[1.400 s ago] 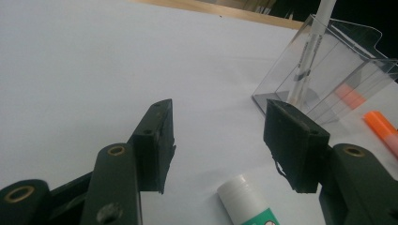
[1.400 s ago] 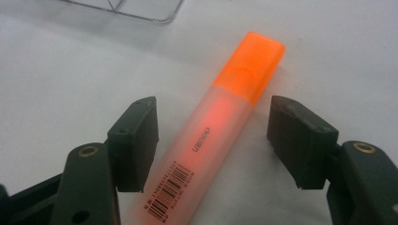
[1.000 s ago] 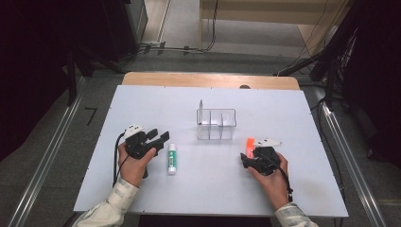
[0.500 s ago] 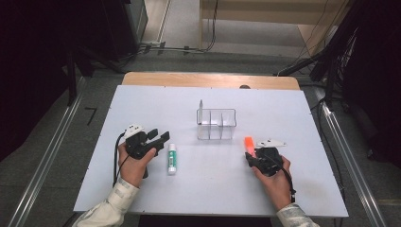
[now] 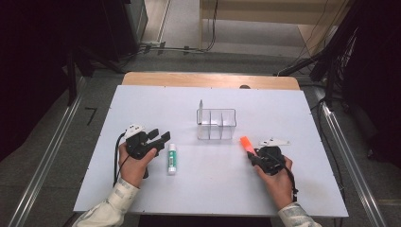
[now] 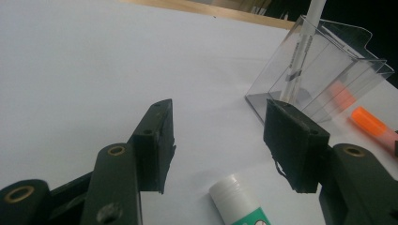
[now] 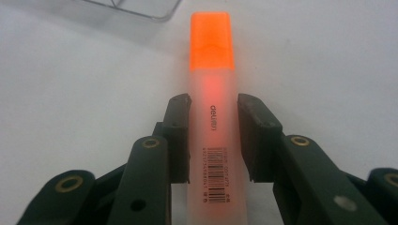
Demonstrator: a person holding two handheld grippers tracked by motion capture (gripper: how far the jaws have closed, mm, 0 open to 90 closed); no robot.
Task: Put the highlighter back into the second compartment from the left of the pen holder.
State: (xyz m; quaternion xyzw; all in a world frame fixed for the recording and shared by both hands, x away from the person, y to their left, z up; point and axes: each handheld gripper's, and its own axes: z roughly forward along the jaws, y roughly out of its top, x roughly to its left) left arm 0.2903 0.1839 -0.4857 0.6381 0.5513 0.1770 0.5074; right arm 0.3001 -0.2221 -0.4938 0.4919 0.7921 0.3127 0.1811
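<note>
The left tongs (image 5: 160,139) rest low at the left of the white worktop (image 5: 142,104), jaws spread with nothing between them, most likely parked out of the way while the other hand works. Just right of them lies a glue stick (image 5: 171,159), white cap toward the far edge, close enough that a careless sweep could roll it. Mid-worktop stands a clear divided holder (image 5: 216,124) with one white pen (image 6: 300,51) upright in its left compartment; the other compartments look free, a likely home for loose stationery. Further right, the right tongs (image 7: 213,117) have just been closing on an orange highlighter (image 7: 212,93), and their pads now press its pale barrel from both sides, cap pointing toward the holder. The highlighter lies near the holder's right corner, apart from it. Open worktop lies all round the right hand, and the near edge sits well behind it, so a lift toward the holder looks unobstructed.
</note>
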